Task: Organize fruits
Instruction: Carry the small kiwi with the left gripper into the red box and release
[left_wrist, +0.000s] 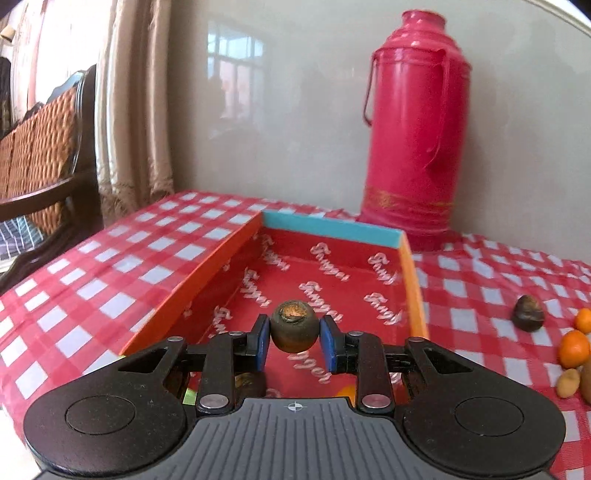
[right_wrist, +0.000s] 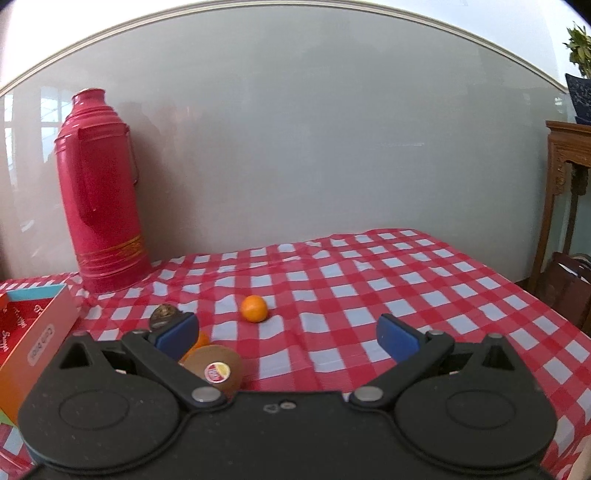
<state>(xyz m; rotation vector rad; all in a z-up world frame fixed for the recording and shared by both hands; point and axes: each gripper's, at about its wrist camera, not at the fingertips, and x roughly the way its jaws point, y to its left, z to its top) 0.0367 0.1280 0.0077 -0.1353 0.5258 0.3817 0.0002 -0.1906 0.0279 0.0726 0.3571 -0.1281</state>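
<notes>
The left gripper (left_wrist: 294, 341) is clamped on a water chestnut (left_wrist: 293, 325) above the red box (left_wrist: 332, 227); it should be lowered before release. The right gripper (right_wrist: 288, 334) is spread, empty.

The left tool (left_wrist: 294, 341) pinches a dark round fruit (left_wrist: 293, 330) above the red box (left_wrist: 332, 280); the red thermos (left_wrist: 413, 133) stands at two o'clock.

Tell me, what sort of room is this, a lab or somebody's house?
Most likely a home, perhaps a dining corner. A red checked tablecloth covers the table, a red thermos flask stands by the wall, and a wicker-backed chair sits beside curtains.
</notes>
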